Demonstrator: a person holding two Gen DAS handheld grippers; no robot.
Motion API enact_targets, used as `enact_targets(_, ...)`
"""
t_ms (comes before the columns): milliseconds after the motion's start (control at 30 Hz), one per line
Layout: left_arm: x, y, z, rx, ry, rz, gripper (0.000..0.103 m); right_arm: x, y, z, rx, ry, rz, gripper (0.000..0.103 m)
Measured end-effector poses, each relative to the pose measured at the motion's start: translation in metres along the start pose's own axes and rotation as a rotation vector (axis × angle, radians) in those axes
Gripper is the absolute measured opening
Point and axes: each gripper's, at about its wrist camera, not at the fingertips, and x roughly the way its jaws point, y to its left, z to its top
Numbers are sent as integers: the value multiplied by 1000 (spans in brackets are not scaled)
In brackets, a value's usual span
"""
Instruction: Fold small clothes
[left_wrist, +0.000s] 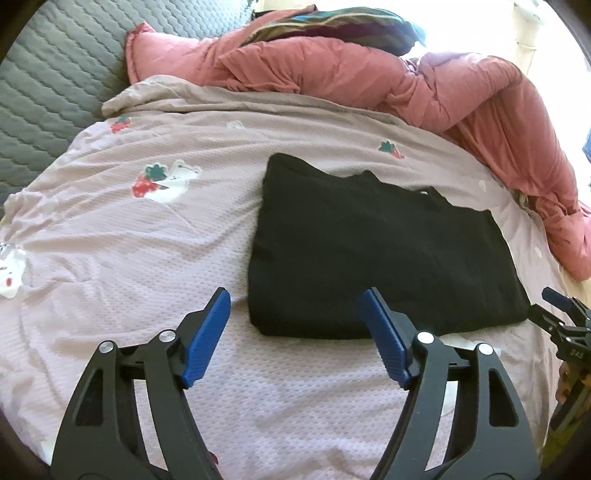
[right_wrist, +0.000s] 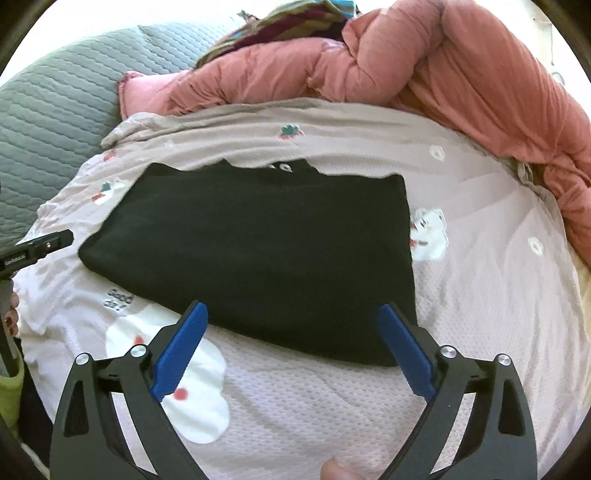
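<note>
A black garment (left_wrist: 369, 240) lies folded into a flat rectangle on the pale lilac printed bedsheet (left_wrist: 129, 240). My left gripper (left_wrist: 295, 295) hovers open just over its near left corner, and nothing sits between the blue pads. In the right wrist view the same garment (right_wrist: 258, 240) fills the middle. My right gripper (right_wrist: 292, 308) stands wide open above its near right edge, holding nothing. Each gripper also shows at the edge of the other's view: the right one (left_wrist: 561, 306) and the left one (right_wrist: 44, 245).
A bunched pink quilt (left_wrist: 406, 74) runs along the far and right side of the bed. A grey quilted cover (left_wrist: 48, 92) lies at the far left, with striped cloth (left_wrist: 332, 22) behind the quilt. A person's fingertip (right_wrist: 336, 469) shows at the bottom edge.
</note>
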Motion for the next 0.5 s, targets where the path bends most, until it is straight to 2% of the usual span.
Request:
enact_targets(67,-5,3,1,-7,-12,7,73,-5,5,3,-10,-18,3,96)
enact_targets(167,-9,7,2,-12,-22,16,73,-10,15,6,-27,-33,17,97)
enact_targets(233,-12,12,2,-19,-28,24,80,-13,22,9,-42,-43,26,97)
enact_targets(367,-15,17,1,-19,-45,56,80,-14,37,13,-75,-52,43,98)
enact_targets(500,-16,23,1,-23,-52,73,86,-14,53,17,-104,-57,60,98)
